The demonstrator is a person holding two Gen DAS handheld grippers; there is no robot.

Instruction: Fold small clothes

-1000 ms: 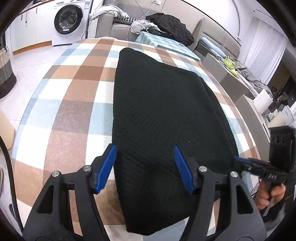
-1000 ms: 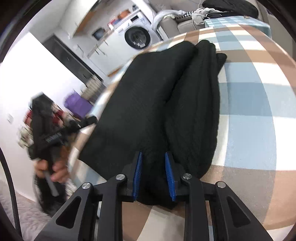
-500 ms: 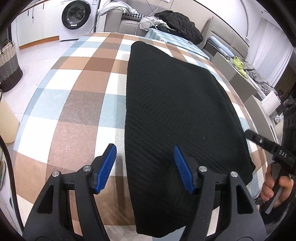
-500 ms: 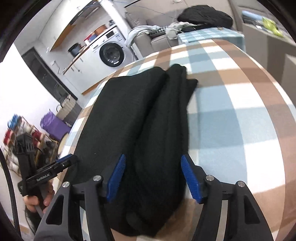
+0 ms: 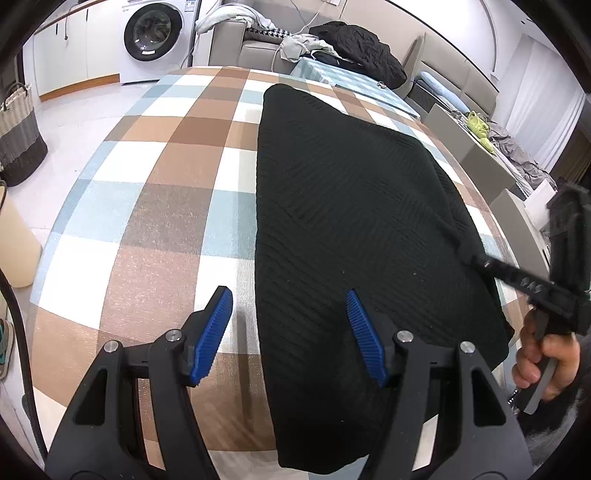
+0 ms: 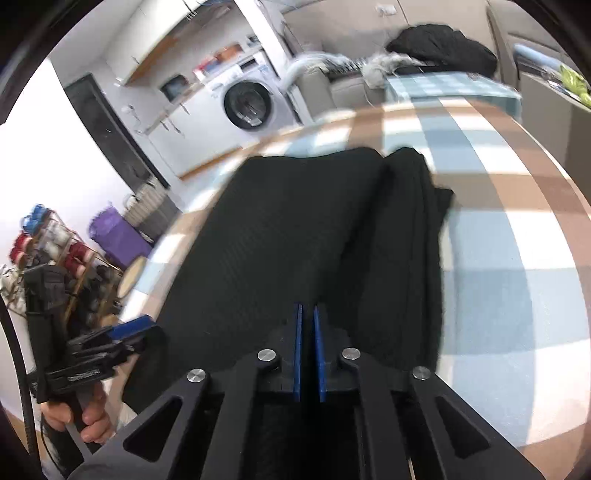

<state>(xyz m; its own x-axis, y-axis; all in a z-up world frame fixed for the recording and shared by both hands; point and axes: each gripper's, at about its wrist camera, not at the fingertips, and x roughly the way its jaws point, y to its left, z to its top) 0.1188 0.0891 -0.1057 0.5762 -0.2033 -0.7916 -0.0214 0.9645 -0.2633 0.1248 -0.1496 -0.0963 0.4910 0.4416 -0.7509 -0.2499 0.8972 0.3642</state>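
A black knit garment (image 5: pixel 351 221) lies folded lengthwise on the checked tablecloth (image 5: pixel 147 221). My left gripper (image 5: pixel 288 295) hangs open over its near left edge, one pad above the cloth and the other above the knit. From the right wrist, the garment (image 6: pixel 295 240) shows two long folds. My right gripper (image 6: pixel 307 308) is shut on the garment, its blue pads almost touching. In the left wrist view the right gripper (image 5: pixel 480 262) pinches the garment's right edge, and the knit rises in a ridge to its tip. The left gripper (image 6: pixel 129 328) shows at the right wrist view's lower left.
A hand (image 5: pixel 543 354) holds the right gripper's handle at the table's right edge. Beyond the table stand a washing machine (image 5: pixel 153 33), a sofa with heaped clothes (image 5: pixel 351 40) and a wicker basket (image 5: pixel 18 136). A shelf rack (image 6: pixel 55 251) stands at the left.
The right gripper's jaws opened wide, then shut on the garment's right side, which now rises in a ridge. The left gripper stayed open over the garment's near left edge.
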